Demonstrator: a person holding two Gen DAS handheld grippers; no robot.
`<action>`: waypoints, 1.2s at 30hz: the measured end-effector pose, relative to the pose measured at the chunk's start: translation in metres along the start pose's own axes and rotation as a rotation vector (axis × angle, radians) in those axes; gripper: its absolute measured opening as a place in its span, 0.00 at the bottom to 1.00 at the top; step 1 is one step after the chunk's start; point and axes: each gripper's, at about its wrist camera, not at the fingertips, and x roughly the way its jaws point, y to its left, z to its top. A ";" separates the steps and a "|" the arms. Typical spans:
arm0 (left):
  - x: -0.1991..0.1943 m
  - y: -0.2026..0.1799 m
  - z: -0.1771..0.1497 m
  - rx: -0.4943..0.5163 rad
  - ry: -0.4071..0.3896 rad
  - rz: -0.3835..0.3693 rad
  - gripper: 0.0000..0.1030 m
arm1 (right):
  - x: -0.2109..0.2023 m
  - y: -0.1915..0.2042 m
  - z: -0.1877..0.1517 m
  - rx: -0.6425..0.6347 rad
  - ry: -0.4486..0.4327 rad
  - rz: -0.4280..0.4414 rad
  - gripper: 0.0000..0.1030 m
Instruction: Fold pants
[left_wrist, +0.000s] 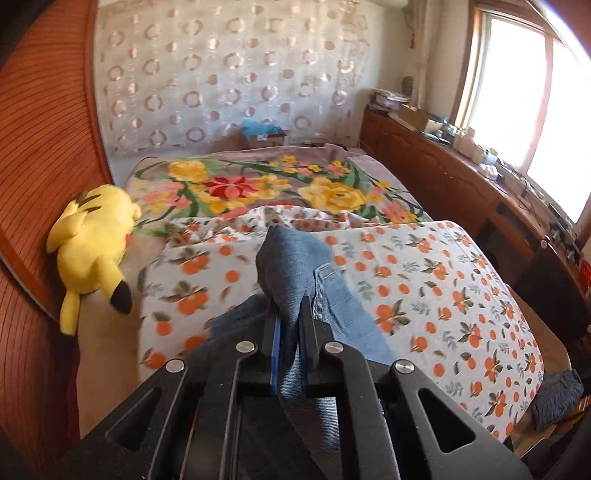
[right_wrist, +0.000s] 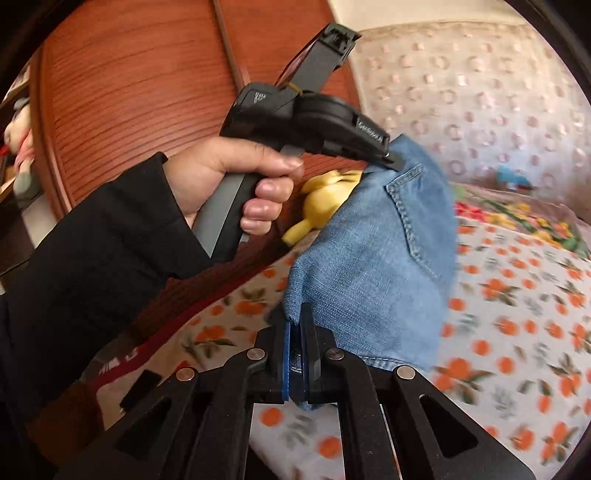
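**A:** Your left gripper is clamped on a bunch of denim, and your right gripper pinches an edge of the same pants. Why hold them at two spots?

**B:** My guess is that you want the jeans hanging between both grips so the cloth can spread flat before any fold. They are held up above the orange-print sheet near the bed's near edge, and not lying flat on it. In the right wrist view a back pocket faces the lens, so you seem to have the seat or waist end.

**A:** And your left hand?

**B:** It squeezes the handle, which fits the clenched jaws. The tip of that tool bites the top of the denim just above the pocket.

**A:** What can't you make out?

**B:** The legs. The cloth drops below both frames, so you cannot tell whether they trail on the sheet or hang off the edge. The denim also hides most of the yellow plush toy, which lies at the bed's side edge against the wooden panel. The sheet is blurred in the right view. A dark blue bundle off the bed's other side is cut off; what it is, I cannot say.
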 end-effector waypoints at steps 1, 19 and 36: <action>-0.001 0.011 -0.007 -0.015 0.003 0.009 0.08 | 0.008 0.004 0.001 -0.004 0.012 0.011 0.04; 0.024 0.066 -0.070 -0.105 0.040 0.017 0.11 | 0.008 0.026 0.009 -0.028 0.076 -0.025 0.25; -0.053 0.022 -0.121 -0.067 -0.099 0.027 0.49 | 0.038 -0.013 -0.018 0.036 0.131 -0.187 0.31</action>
